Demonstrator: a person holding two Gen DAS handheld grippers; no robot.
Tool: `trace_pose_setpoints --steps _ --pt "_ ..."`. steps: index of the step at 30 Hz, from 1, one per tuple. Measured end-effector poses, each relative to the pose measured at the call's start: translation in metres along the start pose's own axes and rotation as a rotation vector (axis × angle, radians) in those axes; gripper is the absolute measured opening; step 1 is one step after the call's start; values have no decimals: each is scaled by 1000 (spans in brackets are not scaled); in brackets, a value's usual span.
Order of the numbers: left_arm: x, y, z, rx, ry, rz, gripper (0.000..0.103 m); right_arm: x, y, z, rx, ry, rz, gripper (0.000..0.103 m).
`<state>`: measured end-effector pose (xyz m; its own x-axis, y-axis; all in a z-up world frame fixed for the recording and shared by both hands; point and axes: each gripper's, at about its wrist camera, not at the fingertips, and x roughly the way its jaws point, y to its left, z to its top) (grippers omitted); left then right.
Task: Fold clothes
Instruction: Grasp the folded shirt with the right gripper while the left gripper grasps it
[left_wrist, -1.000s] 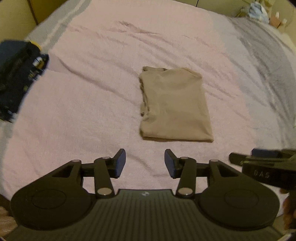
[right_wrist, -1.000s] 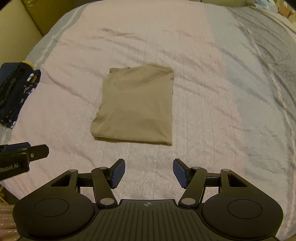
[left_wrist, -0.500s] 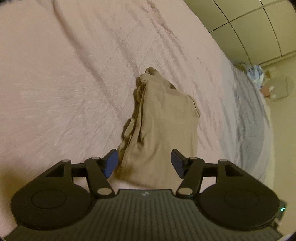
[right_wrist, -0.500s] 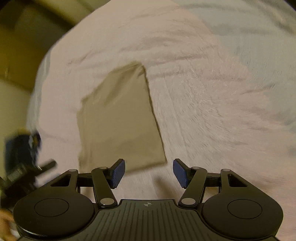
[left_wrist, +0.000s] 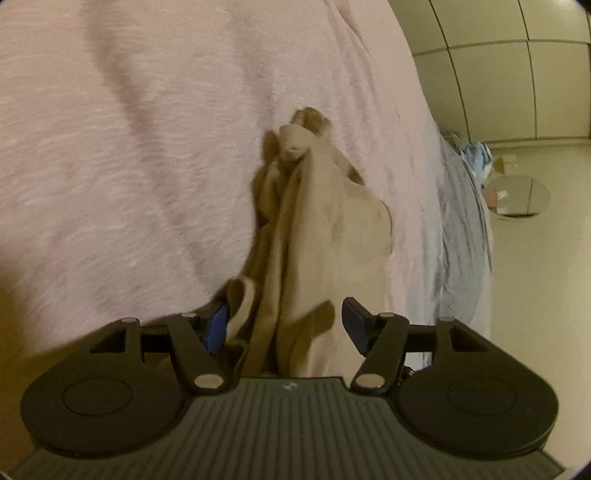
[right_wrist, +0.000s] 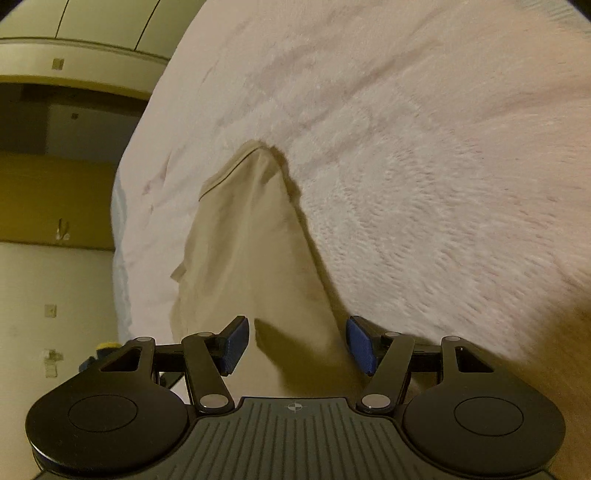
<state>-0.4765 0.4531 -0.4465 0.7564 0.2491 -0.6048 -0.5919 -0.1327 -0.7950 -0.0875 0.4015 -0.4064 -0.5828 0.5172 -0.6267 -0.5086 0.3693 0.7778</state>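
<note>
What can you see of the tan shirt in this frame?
The tan shirt is soft, thin knit fabric, folded into a narrow stack on the pink blanket. A stitched hem shows at its far end; the layered side is bunched. Its near edge lies between the open fingers of both the left tool and right tool.

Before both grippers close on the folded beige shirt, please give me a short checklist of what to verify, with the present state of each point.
1. Left gripper open: ok, fingers apart.
2. Right gripper open: ok, fingers apart.
3. Folded beige shirt edge between the left fingers: ok, several layers lie in the gap.
4. Shirt edge between the right fingers: ok, a corner sits in the gap.
5. All layers gathered on the left: cannot tell, a loose loop bulges near the left finger.
6. Pink blanket clear of the fingers: cannot tell.
</note>
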Motion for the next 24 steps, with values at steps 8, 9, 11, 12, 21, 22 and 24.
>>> trace_pose_setpoints --steps 8,9,11,12,21,22,24 --pt "22 1 -3 -18 53 -35 27 28 0 4 -65 83 62 38" --pt "20 -1 -3 -12 51 -38 25 28 0 3 -61 88 60 28" --pt "15 -9 -5 7 48 -38 21 24 3 -1 -73 87 64 24" --pt "11 -15 -7 17 45 -37 21 20 7 -3 -81 87 66 23" --pt "-73 -54 -45 -25 10 -37 19 -36 54 -32 -26 145 83 21" --pt "-85 -55 -49 -35 8 -37 19 -44 60 -38 -10 154 83 21" --pt "-109 -55 -52 -50 6 -37 19 -58 71 -53 18 167 80 21"
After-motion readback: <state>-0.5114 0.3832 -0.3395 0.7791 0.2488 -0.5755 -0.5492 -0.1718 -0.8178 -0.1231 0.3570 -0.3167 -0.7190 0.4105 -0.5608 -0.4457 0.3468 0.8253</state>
